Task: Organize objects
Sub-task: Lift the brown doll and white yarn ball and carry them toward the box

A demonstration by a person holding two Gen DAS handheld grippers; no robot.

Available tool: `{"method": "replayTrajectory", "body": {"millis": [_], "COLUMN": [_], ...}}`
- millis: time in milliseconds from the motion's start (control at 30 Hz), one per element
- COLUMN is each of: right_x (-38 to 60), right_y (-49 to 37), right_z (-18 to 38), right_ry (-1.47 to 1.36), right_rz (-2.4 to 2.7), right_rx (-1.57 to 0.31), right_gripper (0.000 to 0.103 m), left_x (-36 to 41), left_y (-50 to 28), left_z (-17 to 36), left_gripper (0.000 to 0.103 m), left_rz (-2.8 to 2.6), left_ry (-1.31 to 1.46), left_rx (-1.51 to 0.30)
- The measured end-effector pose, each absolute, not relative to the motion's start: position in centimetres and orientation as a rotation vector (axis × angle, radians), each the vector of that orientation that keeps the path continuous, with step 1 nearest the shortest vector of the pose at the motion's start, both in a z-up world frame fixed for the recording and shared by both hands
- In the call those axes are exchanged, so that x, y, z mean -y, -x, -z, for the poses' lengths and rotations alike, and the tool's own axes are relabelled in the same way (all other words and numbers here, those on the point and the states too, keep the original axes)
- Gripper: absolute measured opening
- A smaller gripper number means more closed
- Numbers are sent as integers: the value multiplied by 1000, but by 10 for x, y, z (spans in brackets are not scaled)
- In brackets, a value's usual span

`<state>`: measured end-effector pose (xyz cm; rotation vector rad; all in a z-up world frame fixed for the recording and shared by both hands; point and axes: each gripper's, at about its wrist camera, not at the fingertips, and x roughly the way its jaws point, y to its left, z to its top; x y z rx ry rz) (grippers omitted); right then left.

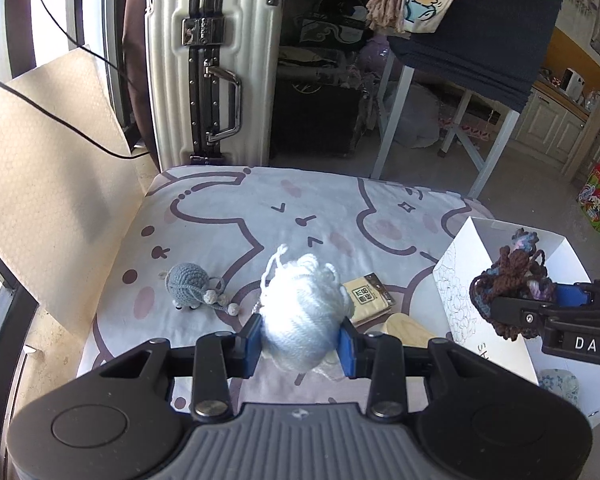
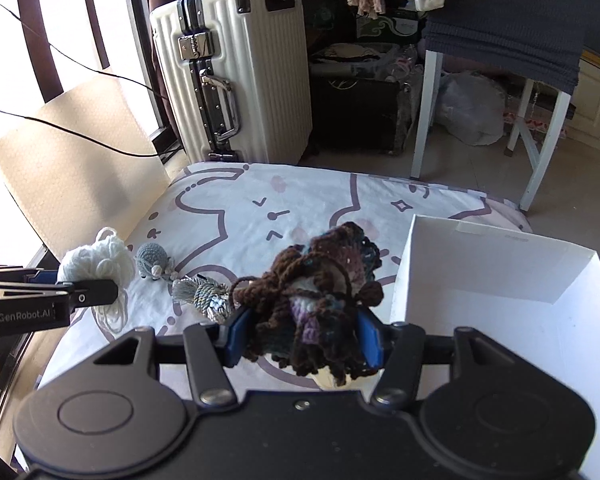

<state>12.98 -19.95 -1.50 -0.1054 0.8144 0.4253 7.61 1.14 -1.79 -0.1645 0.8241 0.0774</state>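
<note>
Starting at the left of the right wrist view, we have the left tool (image 2: 100, 292) pinching a ball of white yarn (image 2: 98, 258), with a loose strand trailing under it toward the printed bed cover (image 2: 320, 196). In the left wrist view that same ball (image 1: 302, 320) sits squeezed between the two blue pads, lifted above the cover.

Moving right, three small things lie on the cover, not yet picked up: a grey crocheted mouse (image 1: 190, 284) at lower left of centre, a silver-grey tassel (image 2: 204, 294) just beside it, and a tan packet (image 1: 370, 294) with a pale wooden piece near it, partly hidden by the yarn.

Further right, our right tool (image 2: 302, 340) is clamped on a tangle of brown and purple yarn (image 2: 316, 288). It hangs close to the near left corner of the white box (image 2: 480, 256), which fills the lower right of the frame.

As far as we can see, the box interior is bare, so we judge the job to be at an early stage: two bundles are in hand and nothing visible is stowed. Both yarn bundles and the three items on the bed seem left to place.
</note>
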Motion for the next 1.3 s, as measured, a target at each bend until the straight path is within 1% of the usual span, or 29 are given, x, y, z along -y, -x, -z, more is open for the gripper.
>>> {"method": "replayTrajectory", "body": {"millis": [567,867,1300], "right_x": [234,285,367], "right_y": [-128,-127,-120], "right_z": [7,5,4], "right_ry": [75,32,-4], "right_rz": [-377,-294,-173], "right_rx": [-805,-800,-798], "right_gripper": [57,57,57], "left_x": [30,69,150], "left_y": [-90,-105,-120], "left_z": [11,10,5], "left_gripper": [40,40,40], "left_rz": [-10,43,157], "left_ry": [128,92,52], "left_rx": [-821,-832,-832]}}
